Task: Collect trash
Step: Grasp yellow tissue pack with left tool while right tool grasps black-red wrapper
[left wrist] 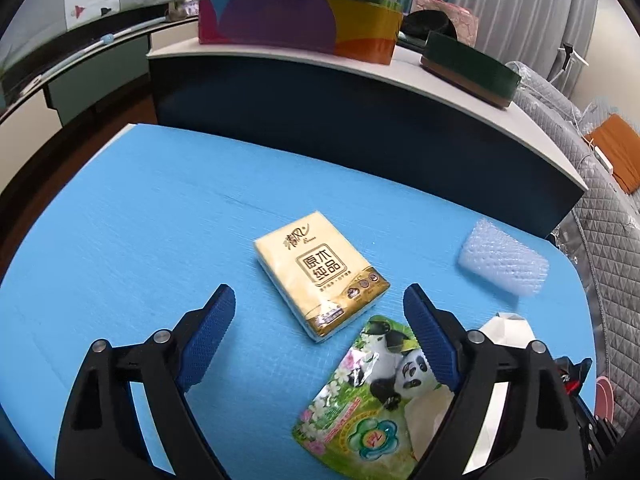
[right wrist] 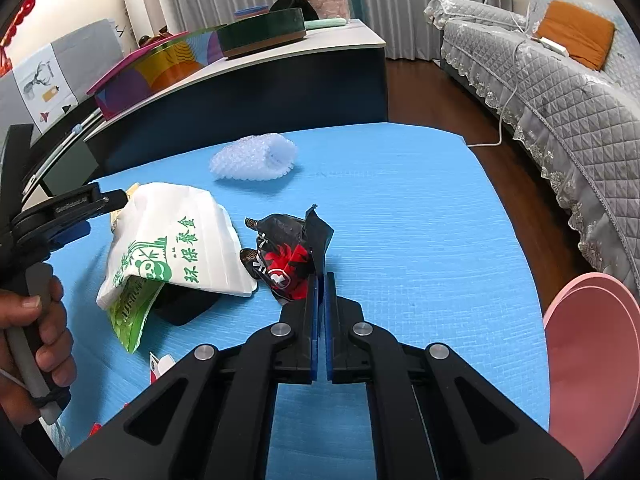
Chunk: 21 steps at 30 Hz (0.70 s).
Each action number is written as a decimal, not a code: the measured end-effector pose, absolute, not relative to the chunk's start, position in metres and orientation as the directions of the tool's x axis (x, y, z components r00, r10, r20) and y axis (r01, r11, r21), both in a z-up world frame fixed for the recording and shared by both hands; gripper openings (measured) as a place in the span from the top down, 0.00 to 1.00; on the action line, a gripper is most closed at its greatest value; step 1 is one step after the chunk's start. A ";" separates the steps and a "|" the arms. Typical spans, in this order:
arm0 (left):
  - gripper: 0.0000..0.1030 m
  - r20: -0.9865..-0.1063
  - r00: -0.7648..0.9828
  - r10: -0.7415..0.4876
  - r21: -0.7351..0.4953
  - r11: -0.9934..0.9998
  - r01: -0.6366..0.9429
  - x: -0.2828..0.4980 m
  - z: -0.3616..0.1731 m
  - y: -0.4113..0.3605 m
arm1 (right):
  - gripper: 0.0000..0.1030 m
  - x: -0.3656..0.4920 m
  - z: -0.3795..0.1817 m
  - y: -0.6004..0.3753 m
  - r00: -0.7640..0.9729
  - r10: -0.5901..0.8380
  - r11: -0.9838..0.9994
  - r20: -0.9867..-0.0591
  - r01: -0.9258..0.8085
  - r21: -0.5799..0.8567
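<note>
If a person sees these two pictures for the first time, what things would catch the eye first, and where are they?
Probably the bright blue table cover that fills both views, with the yellow tissue pack in the middle of the left wrist view. Just in front of the pack lies the green panda wrapper, between the wide-open fingers of the left gripper. In the right wrist view, the right gripper is shut at the edge of a crumpled black and red wrapper.
</note>
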State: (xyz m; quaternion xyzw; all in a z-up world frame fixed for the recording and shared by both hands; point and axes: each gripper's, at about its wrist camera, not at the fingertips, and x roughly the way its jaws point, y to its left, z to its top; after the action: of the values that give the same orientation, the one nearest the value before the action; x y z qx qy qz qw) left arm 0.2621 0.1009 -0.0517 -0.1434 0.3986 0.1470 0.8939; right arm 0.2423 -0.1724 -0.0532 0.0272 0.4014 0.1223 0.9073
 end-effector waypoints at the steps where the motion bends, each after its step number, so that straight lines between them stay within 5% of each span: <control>1: 0.19 -0.757 0.635 0.153 -0.134 0.915 -0.380 0.264 -0.053 0.100 | 0.93 0.243 -0.053 -0.173 0.649 0.237 0.970 -0.723 -0.194 0.144; 5: 0.17 -0.763 0.624 0.169 -0.117 0.913 -0.391 0.275 -0.057 0.098 | 0.62 0.244 -0.056 -0.177 0.645 0.244 0.969 -0.724 -0.186 0.160; 21: 0.16 -0.788 0.594 0.160 -0.116 0.910 -0.398 0.290 -0.064 0.103 | 0.51 0.263 -0.053 -0.165 0.645 0.296 0.955 -0.705 -0.228 0.192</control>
State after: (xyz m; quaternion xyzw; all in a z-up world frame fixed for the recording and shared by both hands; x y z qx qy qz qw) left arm 0.2905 0.1032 -0.0638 -0.1413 0.4217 0.1582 0.8816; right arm 0.2633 -0.1647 -0.0534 0.0429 0.3958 0.1445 0.9059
